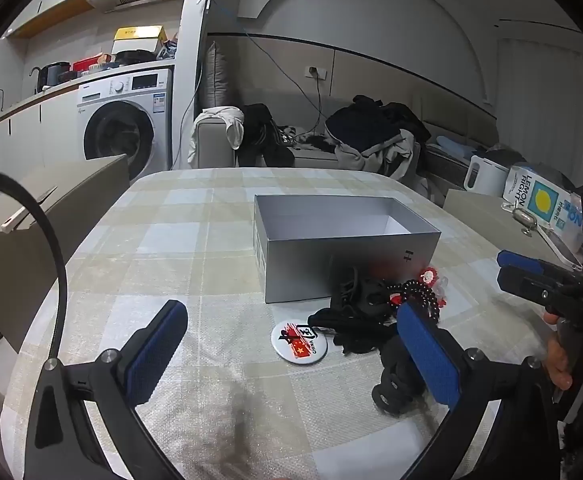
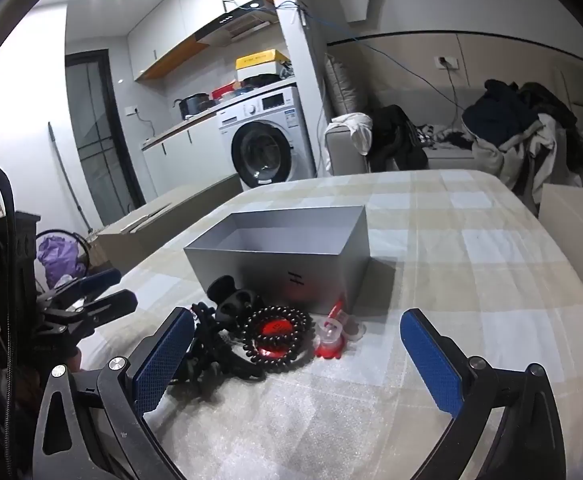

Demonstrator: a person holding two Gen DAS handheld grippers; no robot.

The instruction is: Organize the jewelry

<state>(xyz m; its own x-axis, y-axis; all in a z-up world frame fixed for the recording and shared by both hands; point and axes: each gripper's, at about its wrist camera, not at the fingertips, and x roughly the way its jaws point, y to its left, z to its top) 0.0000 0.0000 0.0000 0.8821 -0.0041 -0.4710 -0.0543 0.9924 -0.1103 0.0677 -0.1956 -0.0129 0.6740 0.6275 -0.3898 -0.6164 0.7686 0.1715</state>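
Grippers, left (image 1: 291, 344) and right (image 2: 297, 354), both wide, empty; one grey box (image 2: 291, 256), one bead bracelet (image 2: 279, 330).

Black hair clip (image 1: 395, 376) half behind a blue pad (shape unclear), carton (image 1: 547, 204) edge-cropped.

Beyond my checked beige-and-white tablecloth (image 1: 195, 240) I see a white front-loading washing machine (image 1: 125, 118) under a cluttered counter. A pale grey sofa (image 1: 311, 152) heaped with dark clothes sits against the beige panelled wall (image 1: 391, 76).
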